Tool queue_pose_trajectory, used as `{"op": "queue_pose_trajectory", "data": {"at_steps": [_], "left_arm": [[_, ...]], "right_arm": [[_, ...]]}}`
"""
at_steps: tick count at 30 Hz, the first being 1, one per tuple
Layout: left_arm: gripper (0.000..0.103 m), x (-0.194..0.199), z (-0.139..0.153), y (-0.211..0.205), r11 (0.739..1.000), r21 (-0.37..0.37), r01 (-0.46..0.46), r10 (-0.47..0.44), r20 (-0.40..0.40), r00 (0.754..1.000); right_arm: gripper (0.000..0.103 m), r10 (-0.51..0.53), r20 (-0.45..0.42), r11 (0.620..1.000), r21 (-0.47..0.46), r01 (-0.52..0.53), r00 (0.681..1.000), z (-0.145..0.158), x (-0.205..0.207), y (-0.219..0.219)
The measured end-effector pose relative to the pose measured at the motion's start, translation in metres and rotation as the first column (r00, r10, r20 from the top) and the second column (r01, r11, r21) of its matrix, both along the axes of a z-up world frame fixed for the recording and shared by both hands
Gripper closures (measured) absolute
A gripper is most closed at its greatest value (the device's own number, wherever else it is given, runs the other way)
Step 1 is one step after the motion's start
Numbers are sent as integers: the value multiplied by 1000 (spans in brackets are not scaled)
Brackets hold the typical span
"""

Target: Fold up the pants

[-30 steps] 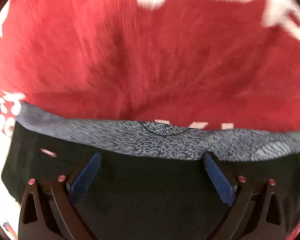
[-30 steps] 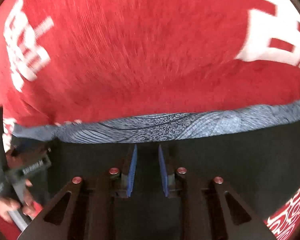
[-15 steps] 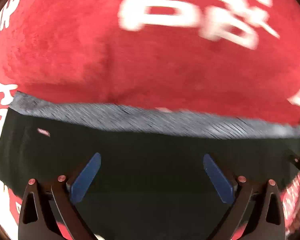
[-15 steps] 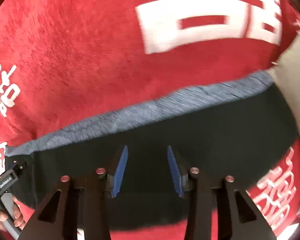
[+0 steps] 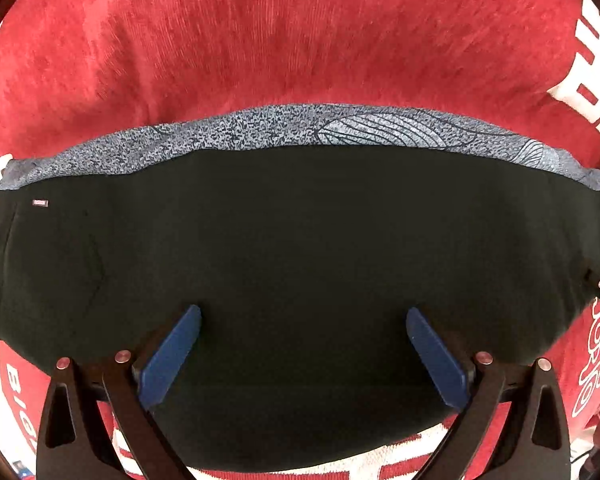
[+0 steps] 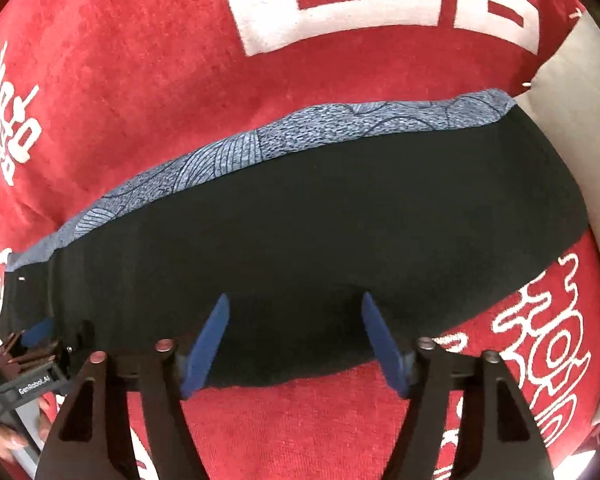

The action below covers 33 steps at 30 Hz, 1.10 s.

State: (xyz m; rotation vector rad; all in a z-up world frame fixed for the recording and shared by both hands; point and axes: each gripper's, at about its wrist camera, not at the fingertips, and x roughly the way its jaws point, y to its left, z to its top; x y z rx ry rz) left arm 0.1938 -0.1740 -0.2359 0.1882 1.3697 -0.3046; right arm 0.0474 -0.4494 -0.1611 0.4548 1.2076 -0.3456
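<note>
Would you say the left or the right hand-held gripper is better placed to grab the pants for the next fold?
Right, probably: the right hand-held gripper, open, sits near the near edge of the pants; the left hand-held gripper hovers open mid-cloth.

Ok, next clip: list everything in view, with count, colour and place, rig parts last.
pants: one, black with a blue-grey patterned band along the far edge, folded flat on the cloth, under both grippers.
cloth: one, red with white lettering, spread beneath the pants.
surface: pale grey, showing past the cloth's right edge in the right wrist view.
left gripper: black, blue pads, jaws wide open, nothing between them.
right gripper: black, blue pads, jaws have just been opening, nothing between them.
</note>
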Motion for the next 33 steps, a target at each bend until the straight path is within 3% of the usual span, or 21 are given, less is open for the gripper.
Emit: {"op": "queue_pose_trajectory", "data": {"at_steps": [5, 13, 16, 23, 28, 33], "left_arm": [[0, 8, 0, -1, 1000, 15, 0, 0, 9, 1000], [0, -1, 0, -2, 999, 32, -12, 12, 12, 1000], [0, -4, -2, -6, 999, 41, -9, 9, 13, 1000], [0, -12, 9, -27, 995, 99, 15, -20, 45, 999], [0, -17, 17, -40, 993, 120, 22, -29, 53, 998], [0, -16, 16, -50, 992, 124, 16, -22, 49, 999]], "right_arm": [[17, 10, -22, 1000, 0, -10, 1000, -2, 10, 5], [1, 117, -108, 990, -66, -125, 987, -12, 42, 37], [1, 132, -133, 988, -67, -142, 982, -18, 56, 43], [0, 175, -101, 982, -61, -181, 979, -23, 63, 54], [0, 168, -75, 986, 11, -167, 983, -14, 57, 38], [0, 5, 18, 984, 180, -8, 1000, 8, 31, 1]]}}
